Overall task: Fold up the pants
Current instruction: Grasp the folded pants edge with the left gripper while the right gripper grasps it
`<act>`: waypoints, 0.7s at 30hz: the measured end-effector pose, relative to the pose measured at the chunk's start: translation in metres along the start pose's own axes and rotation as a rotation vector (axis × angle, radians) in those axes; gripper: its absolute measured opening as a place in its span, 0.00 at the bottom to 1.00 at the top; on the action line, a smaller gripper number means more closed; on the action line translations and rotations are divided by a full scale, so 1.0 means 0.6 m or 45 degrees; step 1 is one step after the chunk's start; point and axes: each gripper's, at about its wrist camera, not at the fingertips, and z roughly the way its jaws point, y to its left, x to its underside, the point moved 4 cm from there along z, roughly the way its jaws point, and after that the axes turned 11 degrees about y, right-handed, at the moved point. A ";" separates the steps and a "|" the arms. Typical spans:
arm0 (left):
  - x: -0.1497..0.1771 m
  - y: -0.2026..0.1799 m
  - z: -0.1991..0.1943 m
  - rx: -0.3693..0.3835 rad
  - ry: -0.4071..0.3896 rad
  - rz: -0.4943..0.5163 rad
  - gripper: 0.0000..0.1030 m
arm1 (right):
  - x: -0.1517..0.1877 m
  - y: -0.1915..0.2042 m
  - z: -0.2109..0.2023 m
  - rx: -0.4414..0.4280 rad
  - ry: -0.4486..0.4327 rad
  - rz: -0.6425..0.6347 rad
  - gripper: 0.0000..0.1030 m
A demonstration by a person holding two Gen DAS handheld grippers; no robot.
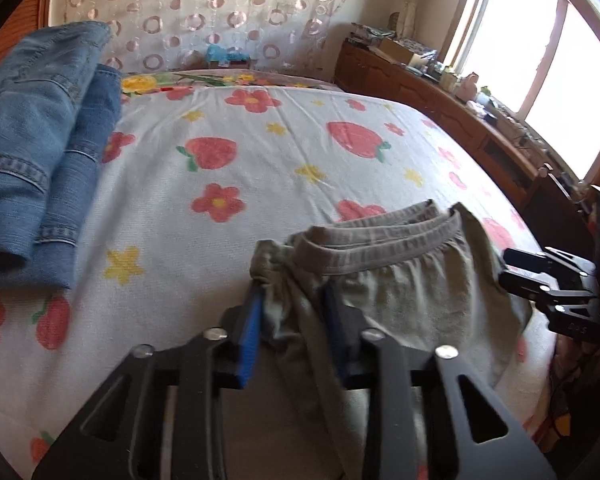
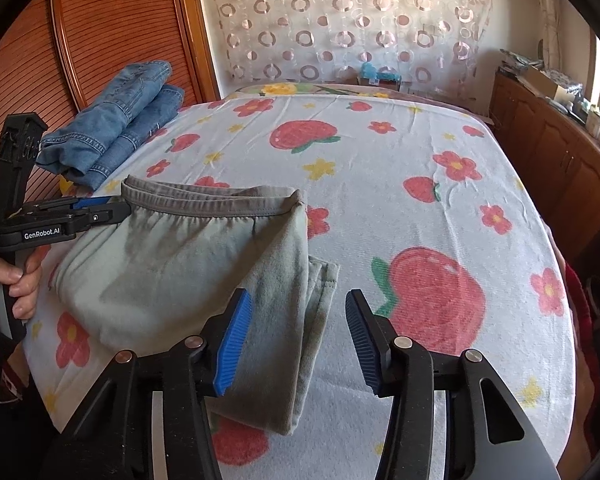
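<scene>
Pinching the elastic waistband corner of the grey-green cotton pants (image 2: 204,256): left gripper (image 1: 290,312), blue pads closed on bunched cloth.
Right gripper (image 2: 296,336) fingers spread, straddling the pants' folded right edge without pressing. Pants lie on the strawberry-print bedsheet (image 2: 380,184); folded blue denim jeans (image 2: 120,120) well beyond them.

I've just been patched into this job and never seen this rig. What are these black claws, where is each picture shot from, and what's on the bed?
There is no robot arm: a person holds a two-fingered black claw in each hand, each with a camera looking along its fingers.

The left wrist view shows the left claw with the corner of the grey-green cotton pants between its blue pads, at the waistband. The right wrist view shows the right claw open, straddling the pants' folded edge without pinching it.

The pants lie on a strawberry-and-flower printed bedsheet. A folded pair of blue denim jeans sits at its far left corner.
</scene>
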 end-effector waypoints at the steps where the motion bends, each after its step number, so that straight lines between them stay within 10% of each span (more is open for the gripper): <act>1: 0.000 -0.002 -0.002 0.001 -0.006 0.003 0.18 | -0.001 -0.001 0.002 -0.003 0.003 0.003 0.46; 12: -0.003 -0.020 -0.036 0.012 -0.101 0.024 0.12 | -0.014 -0.005 0.021 -0.006 0.002 0.015 0.42; 21: -0.002 -0.039 -0.051 -0.008 -0.144 0.063 0.12 | -0.017 0.010 0.028 -0.036 0.007 0.003 0.16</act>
